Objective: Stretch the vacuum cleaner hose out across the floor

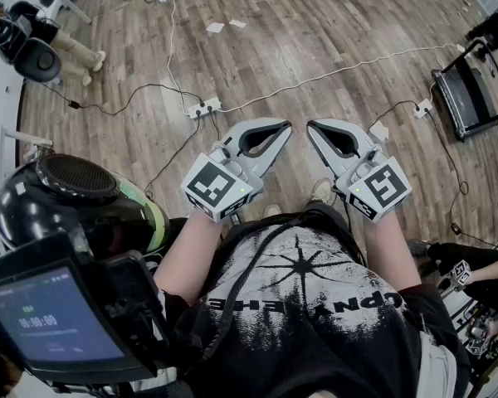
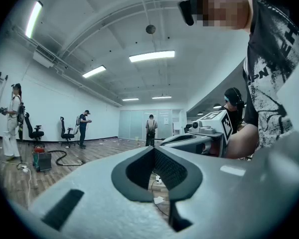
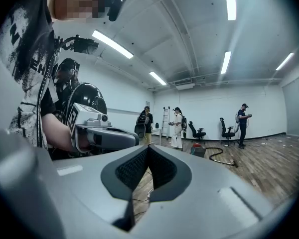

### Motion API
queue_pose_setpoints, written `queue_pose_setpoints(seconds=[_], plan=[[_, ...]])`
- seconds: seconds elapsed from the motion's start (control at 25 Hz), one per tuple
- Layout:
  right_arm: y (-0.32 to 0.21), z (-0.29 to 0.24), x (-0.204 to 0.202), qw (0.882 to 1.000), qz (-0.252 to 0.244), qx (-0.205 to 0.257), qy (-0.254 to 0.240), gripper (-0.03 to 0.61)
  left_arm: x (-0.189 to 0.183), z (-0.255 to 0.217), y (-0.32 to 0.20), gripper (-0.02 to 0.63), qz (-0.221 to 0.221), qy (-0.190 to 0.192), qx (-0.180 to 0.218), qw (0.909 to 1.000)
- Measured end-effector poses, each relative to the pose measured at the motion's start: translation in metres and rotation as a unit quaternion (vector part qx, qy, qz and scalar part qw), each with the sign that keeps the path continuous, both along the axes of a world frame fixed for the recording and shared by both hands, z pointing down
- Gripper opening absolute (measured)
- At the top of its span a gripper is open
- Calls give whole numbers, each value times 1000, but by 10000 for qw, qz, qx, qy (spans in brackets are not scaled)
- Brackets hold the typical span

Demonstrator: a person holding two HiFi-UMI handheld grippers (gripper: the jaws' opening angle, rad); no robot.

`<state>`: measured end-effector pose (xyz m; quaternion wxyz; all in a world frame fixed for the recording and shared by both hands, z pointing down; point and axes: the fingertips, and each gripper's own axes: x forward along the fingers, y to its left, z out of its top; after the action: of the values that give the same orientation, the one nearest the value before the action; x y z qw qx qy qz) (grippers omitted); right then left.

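Black flexible vacuum cleaner hose point(image 2: 62, 151): curled on the far wooden plank floor point(image 1: 315, 40) beside a small grey canister point(image 2: 42, 161), well apart from both grippers.
Left grey gripper point(image 1: 284, 127), right grey gripper point(image 1: 313, 126): closed, empty.
Advice: approach, then open the jaws at the hose's free end.

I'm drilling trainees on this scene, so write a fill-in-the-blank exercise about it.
1. The left tool and the right tool both have jaws that are ____.
2. Between each tool's jaws there is ____.
3. The vacuum hose lies far from both tools on the ____ floor.
Missing words: shut; nothing; wood.
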<state>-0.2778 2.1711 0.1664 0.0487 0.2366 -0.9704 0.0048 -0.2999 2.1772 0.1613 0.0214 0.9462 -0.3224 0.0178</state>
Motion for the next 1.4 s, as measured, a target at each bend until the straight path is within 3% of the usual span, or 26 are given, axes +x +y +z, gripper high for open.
queue_pose_setpoints(seconds=[0.44,0.72,0.96,1.2,1.4], plan=[[3,-2,4,10000,-42,-17,39,5,4,1,2,0,7,24,-51,10000],[-4,5,7,9992,152,-249,-264,6,0,9,-1,0,39,86,-78,9999],[-17,10,11,9992,294,-184,-202,6,-2,14,-9,0,-13,110,-86,9999],[-42,9,22,9995,218,-161,-182,6,13,11,-38,0,-81,133,-118,9998],[-88,-10,55,9995,193,-65,-221,6,41,-3,-88,0,-148,99,-123,9998]])
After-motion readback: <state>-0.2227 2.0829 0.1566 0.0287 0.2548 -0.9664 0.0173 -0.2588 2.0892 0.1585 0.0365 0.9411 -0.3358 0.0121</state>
